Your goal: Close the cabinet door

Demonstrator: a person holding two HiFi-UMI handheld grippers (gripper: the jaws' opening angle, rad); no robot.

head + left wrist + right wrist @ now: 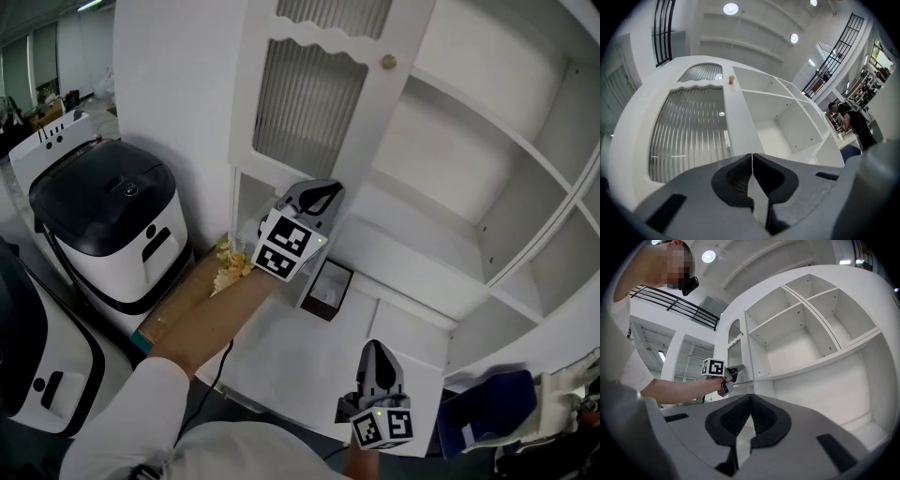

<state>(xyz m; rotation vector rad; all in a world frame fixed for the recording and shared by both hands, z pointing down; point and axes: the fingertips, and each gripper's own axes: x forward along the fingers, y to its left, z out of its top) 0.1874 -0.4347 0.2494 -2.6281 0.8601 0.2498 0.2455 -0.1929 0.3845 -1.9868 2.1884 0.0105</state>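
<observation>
The white cabinet door point(309, 103) with a ribbed glass panel and a small round knob point(388, 62) stands swung out from the open cabinet point(525, 159), whose shelves are bare. My left gripper point(328, 192) is at the door's lower edge, jaws shut, tips together; whether it touches the door I cannot tell. In the left gripper view the door point(689, 136) fills the left side just beyond the tips point(752, 154). My right gripper point(373, 349) hangs lower, in front of the cabinet's base, shut on nothing. The right gripper view shows the left gripper point(736, 369) by the door point(734, 352).
A white and black appliance point(112, 225) stands left of the cabinet. Beside it is a cardboard box point(187, 300) with yellow stuff in it. A small black box point(328, 286) sits on the cabinet's counter. A blue thing point(487, 412) lies at the lower right. A person point(855, 124) stands far off.
</observation>
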